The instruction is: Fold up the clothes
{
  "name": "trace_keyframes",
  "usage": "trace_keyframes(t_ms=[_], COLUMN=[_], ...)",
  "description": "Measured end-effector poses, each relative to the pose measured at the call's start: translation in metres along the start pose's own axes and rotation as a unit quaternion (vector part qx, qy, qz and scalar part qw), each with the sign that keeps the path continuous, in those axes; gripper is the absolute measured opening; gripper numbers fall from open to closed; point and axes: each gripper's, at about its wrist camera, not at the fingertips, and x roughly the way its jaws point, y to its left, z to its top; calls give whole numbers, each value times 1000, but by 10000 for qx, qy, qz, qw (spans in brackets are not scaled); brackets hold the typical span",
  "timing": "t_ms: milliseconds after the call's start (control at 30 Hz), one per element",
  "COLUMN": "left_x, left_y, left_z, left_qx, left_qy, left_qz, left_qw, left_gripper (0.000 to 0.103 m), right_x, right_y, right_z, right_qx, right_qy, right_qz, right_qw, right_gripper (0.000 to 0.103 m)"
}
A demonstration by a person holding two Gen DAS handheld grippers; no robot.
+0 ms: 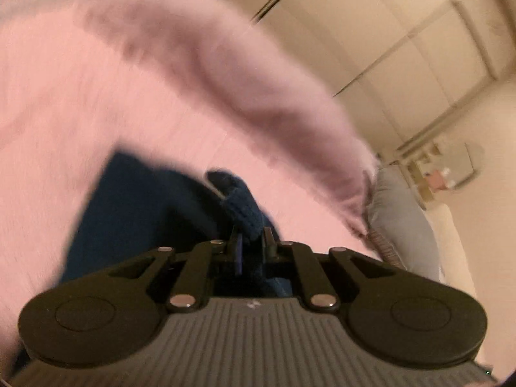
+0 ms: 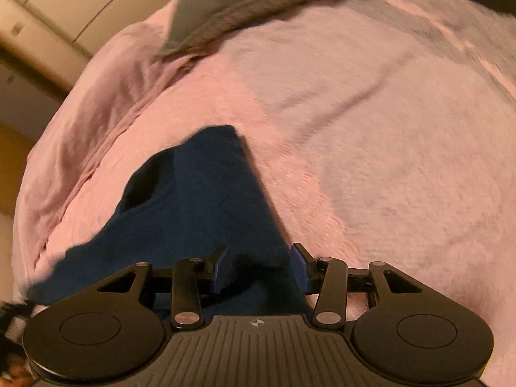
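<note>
A dark blue knitted garment (image 1: 135,213) lies on a pink bedspread (image 1: 64,96). My left gripper (image 1: 253,242) is shut on a bunched ribbed edge of the blue garment (image 1: 245,203), which sticks up between its fingers. In the right wrist view the blue garment (image 2: 206,193) spreads ahead and to the left over the pink bedspread (image 2: 387,129). My right gripper (image 2: 259,267) is open, its blue pads wide apart, with the garment's edge lying between and under them. Both views are blurred by motion.
A grey pillow (image 1: 403,219) lies at the bed's far end, also seen in the right wrist view (image 2: 219,3). Cream wardrobe doors (image 1: 387,48) and a shelf with small items (image 1: 435,174) stand beyond the bed.
</note>
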Motion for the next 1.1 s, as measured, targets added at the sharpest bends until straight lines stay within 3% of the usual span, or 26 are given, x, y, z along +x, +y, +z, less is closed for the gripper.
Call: trace_keyframes(t_ms=[67, 167, 233, 400, 467, 567, 633, 767, 933, 1100], left_x=[-8, 12, 26, 3, -2, 5, 1, -24, -37, 2], left_y=[13, 50, 63, 53, 56, 56, 51, 34, 14, 27], left_z=[0, -18, -34, -41, -41, -41, -32, -19, -21, -54], left_qx=[183, 12, -125, 28, 172, 722, 875, 1403, 2165, 2864], left_qy=[40, 656, 866, 322, 375, 856, 944, 659, 244, 390], left_qz=[309, 807, 981, 996, 1040, 1200, 1220, 1780, 1689, 1268], left_qw=[9993, 9946, 9913, 9945, 9937, 9864, 9842, 9717, 9612, 9489], left_gripper=[8, 9, 10, 10, 11, 16, 19, 27, 26, 26], right_x=[4, 27, 32, 33, 38, 47, 50, 34, 23, 41], right_y=[8, 16, 18, 23, 24, 25, 27, 22, 24, 49], right_z=[0, -2, -4, -6, -5, -7, -9, -7, -14, -43], right_qx=[-320, -626, -802, -1270, -1370, -1544, -1721, -1908, -2162, -2976], right_qy=[-7, 143, 134, -53, -56, 133, 178, -52, -387, -595], right_qz=[-14, -142, -202, -274, -225, -174, -203, -48, 180, 315], right_qw=[9995, 9978, 9965, 9915, 9903, 9878, 9847, 9816, 9754, 9523], right_gripper=[45, 45, 45, 45, 45, 45, 45, 45, 45, 45])
